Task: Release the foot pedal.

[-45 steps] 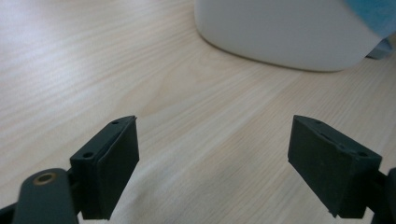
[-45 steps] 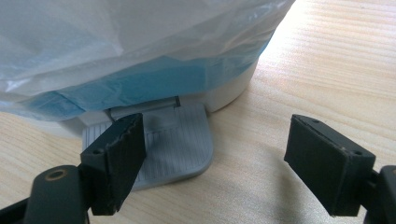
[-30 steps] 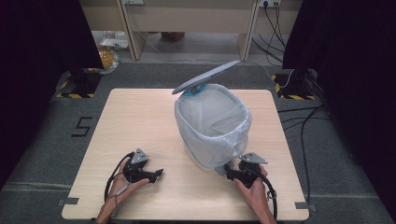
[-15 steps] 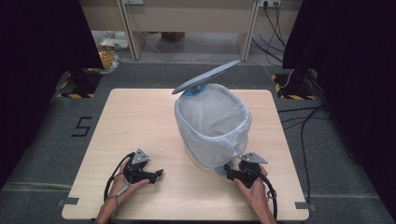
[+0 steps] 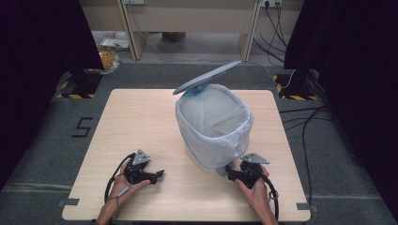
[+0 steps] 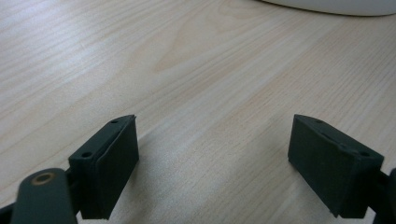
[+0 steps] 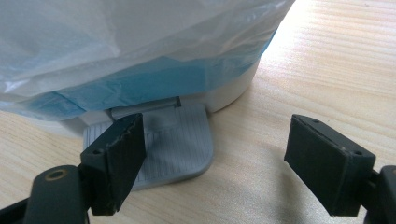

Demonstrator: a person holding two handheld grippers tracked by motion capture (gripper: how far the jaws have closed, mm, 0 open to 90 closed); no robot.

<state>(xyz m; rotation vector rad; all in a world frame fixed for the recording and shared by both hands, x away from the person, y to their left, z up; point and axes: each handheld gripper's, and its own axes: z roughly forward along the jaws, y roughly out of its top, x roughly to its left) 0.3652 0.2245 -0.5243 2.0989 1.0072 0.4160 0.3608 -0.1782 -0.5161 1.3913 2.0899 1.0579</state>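
Bin [image 5: 213,133] stood just ahead of right gripper [image 7: 212,168], lid [image 5: 209,78] raised, bag [image 5: 220,119] fitted inside. Right jaws spread wide, one jaw pressing on pedal [image 7: 175,144]. Left gripper [image 6: 212,163] open, holding nothing, bin far ahead. Probably bag removal was left.

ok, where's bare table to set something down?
Free: the wooden table left of the white-bagged pedal bin, and the near strip between left gripper and right gripper. Crowded: the bin's grey pedal, by the right gripper.
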